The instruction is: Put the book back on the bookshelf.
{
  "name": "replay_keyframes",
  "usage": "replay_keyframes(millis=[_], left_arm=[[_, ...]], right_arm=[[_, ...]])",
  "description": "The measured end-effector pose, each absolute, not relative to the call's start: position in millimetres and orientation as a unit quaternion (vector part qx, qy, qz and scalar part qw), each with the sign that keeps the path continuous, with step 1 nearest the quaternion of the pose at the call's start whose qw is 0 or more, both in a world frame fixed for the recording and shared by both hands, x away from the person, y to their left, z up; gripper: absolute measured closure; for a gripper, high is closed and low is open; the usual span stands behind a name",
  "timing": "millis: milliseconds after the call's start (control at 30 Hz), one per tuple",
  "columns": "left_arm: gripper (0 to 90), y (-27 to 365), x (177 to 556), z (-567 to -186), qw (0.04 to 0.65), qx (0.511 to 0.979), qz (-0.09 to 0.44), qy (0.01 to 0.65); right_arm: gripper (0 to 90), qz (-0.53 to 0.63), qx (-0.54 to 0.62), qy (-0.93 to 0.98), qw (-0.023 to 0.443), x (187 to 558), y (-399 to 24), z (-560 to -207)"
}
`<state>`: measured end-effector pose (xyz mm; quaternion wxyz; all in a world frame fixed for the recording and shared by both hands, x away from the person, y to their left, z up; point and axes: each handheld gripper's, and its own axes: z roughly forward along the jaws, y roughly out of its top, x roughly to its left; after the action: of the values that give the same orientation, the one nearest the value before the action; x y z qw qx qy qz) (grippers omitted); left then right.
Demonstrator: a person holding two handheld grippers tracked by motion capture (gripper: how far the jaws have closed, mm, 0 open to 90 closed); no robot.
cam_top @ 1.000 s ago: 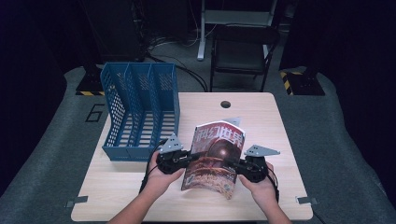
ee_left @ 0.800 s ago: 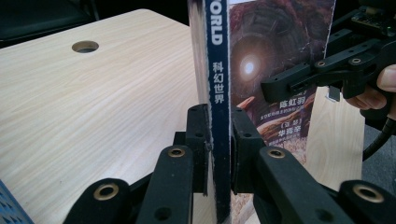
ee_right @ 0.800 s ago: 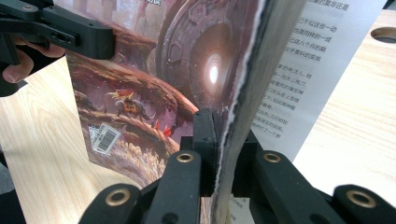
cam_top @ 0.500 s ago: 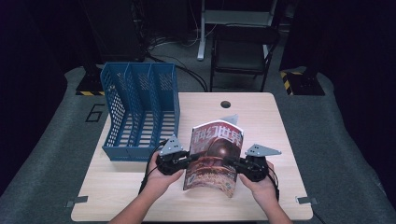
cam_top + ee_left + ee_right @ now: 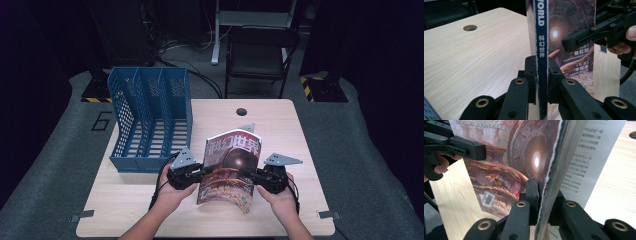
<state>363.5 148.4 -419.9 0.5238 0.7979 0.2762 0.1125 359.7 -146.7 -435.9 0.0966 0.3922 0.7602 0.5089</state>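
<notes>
A magazine (image 5: 231, 167) with a dark reddish cover stands upright near the table's front edge, bowed between both grippers. My left gripper (image 5: 202, 171) is shut on its spine side; in the left gripper view the pads (image 5: 531, 72) clamp the blue spine of the magazine (image 5: 541, 47). My right gripper (image 5: 252, 176) is shut on the opposite, open edge; in the right gripper view the magazine (image 5: 524, 152) shows its page edges pinched between the jaws. Each gripper view also shows the other gripper (image 5: 586, 37) (image 5: 456, 145) gripping the far side.
A blue three-slot file rack (image 5: 150, 120) stands at the table's left, just behind my left hand. The wooden table (image 5: 280, 125) has a cable hole (image 5: 242, 111) at its far middle. A black chair (image 5: 260, 50) stands beyond the table.
</notes>
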Motion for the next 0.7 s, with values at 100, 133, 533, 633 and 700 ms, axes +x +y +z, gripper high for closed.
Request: replay_keyframes(millis=[100, 133, 533, 633, 700], left_arm=[[82.3, 149.3, 362.4, -419.4, 0.524, 0.799, 0.11, 0.273], [82.4, 149.2, 361.7, -419.7, 0.526, 0.797, 0.109, 0.275], [82.2, 152.1, 361.2, -418.2, 0.523, 0.8, 0.104, 0.276], [81.9, 152.2, 360.4, -417.4, 0.522, 0.802, 0.104, 0.272], [81.8, 152.2, 360.1, -417.0, 0.519, 0.804, 0.106, 0.27]], right_arm=[[82.0, 0.511, 0.399, 0.757, 0.087, 361.4, -147.6, -435.7], [81.7, 0.51, 0.399, 0.757, 0.085, 361.5, -147.6, -435.0], [83.3, 0.504, 0.375, 0.773, 0.09, 361.9, -140.3, -425.3], [84.0, 0.508, 0.372, 0.771, 0.092, 362.1, -140.2, -425.5], [84.2, 0.51, 0.372, 0.77, 0.094, 361.5, -140.4, -424.8]])
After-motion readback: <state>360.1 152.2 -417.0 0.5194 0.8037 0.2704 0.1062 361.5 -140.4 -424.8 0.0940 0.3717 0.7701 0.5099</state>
